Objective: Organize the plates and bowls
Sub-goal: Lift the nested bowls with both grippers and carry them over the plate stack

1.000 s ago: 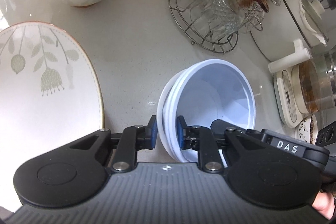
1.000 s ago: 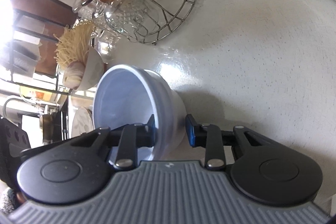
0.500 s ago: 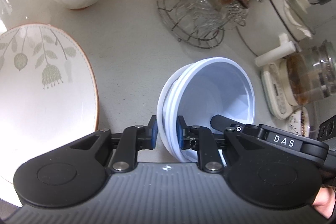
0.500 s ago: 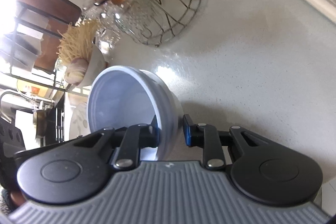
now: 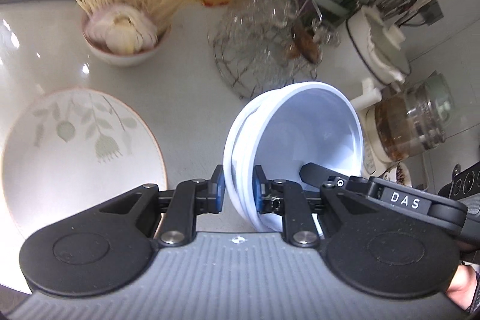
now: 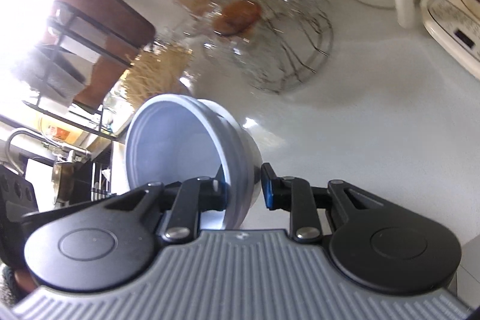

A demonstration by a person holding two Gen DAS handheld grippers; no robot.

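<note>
In the left wrist view, a bare stretch of pale surface point(image 5: 186, 98) ran from the center toward 12 o'clock, hemmed by a floral plate point(image 5: 78, 152) at 9 o'clock, a garlic bowl point(image 5: 123, 41) at 11 o'clock and a wire rack of glasses point(image 5: 264, 56) at 1 o'clock. A kettle point(image 5: 414, 122) crowded 3 o'clock. The stacked white bowls point(image 5: 300, 140) were tilted, mouth toward the right, plain and glossy, rims nested. The left claw point(image 5: 238, 194) was clamped on their near rim. In the right wrist view, the right claw point(image 6: 244, 188) pinched the opposite wall of the stacked white bowls point(image 6: 180, 146), with open surface toward 3 o'clock.
</note>
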